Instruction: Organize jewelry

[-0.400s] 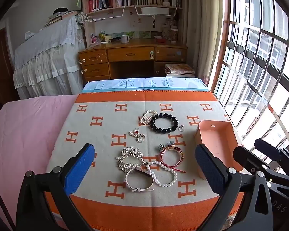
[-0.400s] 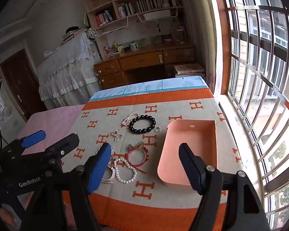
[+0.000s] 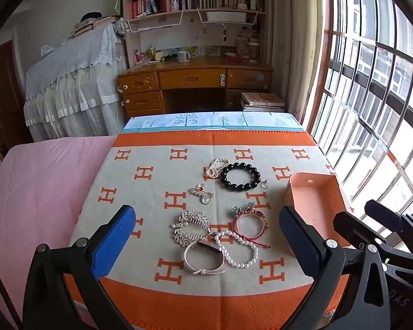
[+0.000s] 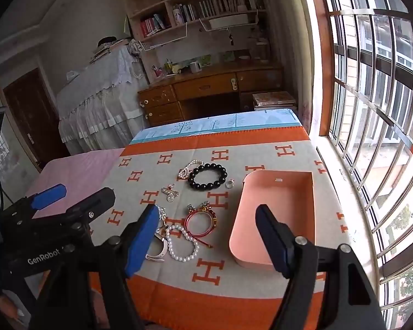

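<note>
— Left gripper (image 3: 206,243)?
— Spread wide, gripping nothing; pearl bracelet (image 3: 238,249) lying just ahead, between the fingers.
— Right gripper (image 4: 210,243)?
— Wide open too, empty; pink tray (image 4: 278,192) just beyond the right finger, red bangle (image 4: 201,220) ahead between both.

The right gripper (image 4: 206,240), blue-padded, hangs with jaws wide apart and nothing between them above an orange-and-cream H-patterned blanket (image 4: 261,280). A pink rounded-corner open tray (image 4: 245,220) sits just right of a red-and-gold bangle (image 4: 201,218) and a white pearl bracelet (image 4: 182,243). Farther back lies a black beaded bracelet (image 4: 207,176). The left gripper (image 4: 68,195) shows at the left edge, also open.
</note>
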Demonstrator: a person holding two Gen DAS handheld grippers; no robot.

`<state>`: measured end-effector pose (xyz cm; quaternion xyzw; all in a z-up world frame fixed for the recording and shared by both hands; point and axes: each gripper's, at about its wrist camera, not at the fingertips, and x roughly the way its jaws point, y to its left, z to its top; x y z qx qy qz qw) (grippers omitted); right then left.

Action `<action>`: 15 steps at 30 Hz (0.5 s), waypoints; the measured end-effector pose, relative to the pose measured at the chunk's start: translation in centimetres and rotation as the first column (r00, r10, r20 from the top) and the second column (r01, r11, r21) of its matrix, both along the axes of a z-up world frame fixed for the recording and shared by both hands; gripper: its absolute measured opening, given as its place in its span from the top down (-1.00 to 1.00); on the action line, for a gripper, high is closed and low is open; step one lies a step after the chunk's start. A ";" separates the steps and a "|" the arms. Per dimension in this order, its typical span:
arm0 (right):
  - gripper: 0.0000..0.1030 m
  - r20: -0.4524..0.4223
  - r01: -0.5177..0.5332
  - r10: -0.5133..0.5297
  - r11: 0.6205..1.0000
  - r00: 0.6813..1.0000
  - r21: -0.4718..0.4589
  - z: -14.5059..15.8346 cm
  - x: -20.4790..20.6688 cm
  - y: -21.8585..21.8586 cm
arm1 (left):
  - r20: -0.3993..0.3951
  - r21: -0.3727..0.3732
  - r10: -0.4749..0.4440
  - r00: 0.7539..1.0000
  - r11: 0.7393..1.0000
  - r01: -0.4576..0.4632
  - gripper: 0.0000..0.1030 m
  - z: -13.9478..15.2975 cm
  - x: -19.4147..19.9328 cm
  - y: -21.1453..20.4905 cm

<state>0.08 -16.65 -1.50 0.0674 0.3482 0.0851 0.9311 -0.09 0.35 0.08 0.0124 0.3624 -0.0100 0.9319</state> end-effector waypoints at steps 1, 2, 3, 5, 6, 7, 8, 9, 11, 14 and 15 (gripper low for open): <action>-0.42 0.000 0.000 0.000 1.000 1.000 0.000 -0.5 0.0 -0.1 | -0.003 0.002 0.002 1.000 1.000 -0.002 -0.98 0.0 0.1 0.0; -0.42 0.000 0.000 0.000 1.000 1.000 -0.001 -0.6 0.0 -0.1 | -0.008 0.004 0.003 1.000 1.000 -0.003 -0.98 -0.1 0.2 0.0; -0.42 -0.001 -0.001 0.001 1.000 1.000 -0.001 -0.5 0.0 -0.2 | -0.013 0.005 0.005 1.000 1.000 -0.005 -0.98 -0.2 0.3 0.0; -0.42 -0.007 -0.001 0.001 1.000 1.000 -0.006 -0.7 0.3 -0.1 | -0.027 0.001 0.010 1.000 1.000 -0.010 -0.98 -0.5 0.4 0.1; -0.42 -0.011 -0.003 0.003 1.000 1.000 -0.008 -0.8 0.4 -0.1 | -0.032 -0.002 0.012 0.999 1.000 -0.012 -0.98 -0.5 0.4 0.1; -0.42 -0.015 -0.004 0.004 1.000 1.000 -0.008 -0.9 0.5 -0.1 | -0.036 -0.006 0.014 0.999 1.000 -0.014 -0.98 -0.5 0.5 0.2; -0.42 -0.018 -0.005 0.005 1.000 1.000 -0.008 -0.9 0.7 -0.2 | -0.039 -0.006 0.015 0.999 1.000 -0.015 -0.98 -0.5 0.6 0.3; -0.42 -0.019 -0.006 0.006 1.000 1.000 -0.009 -1.0 0.8 -0.2 | -0.040 -0.005 0.016 0.999 1.000 -0.016 -0.98 -0.5 0.6 0.3; -0.42 -0.021 -0.010 0.009 1.000 1.000 -0.009 -1.1 1.0 -0.1 | -0.040 -0.001 0.019 0.999 1.000 -0.019 -0.98 -0.4 0.7 0.3; -0.42 -0.024 -0.016 0.016 1.000 1.000 -0.006 -1.2 1.1 0.0 | -0.040 0.010 0.026 0.999 1.000 -0.025 -0.98 -0.2 0.9 0.4; -0.42 -0.027 -0.019 0.018 1.000 0.999 -0.004 -1.4 1.2 0.0 | -0.041 0.013 0.029 0.999 1.000 -0.028 -0.98 -0.7 0.9 0.3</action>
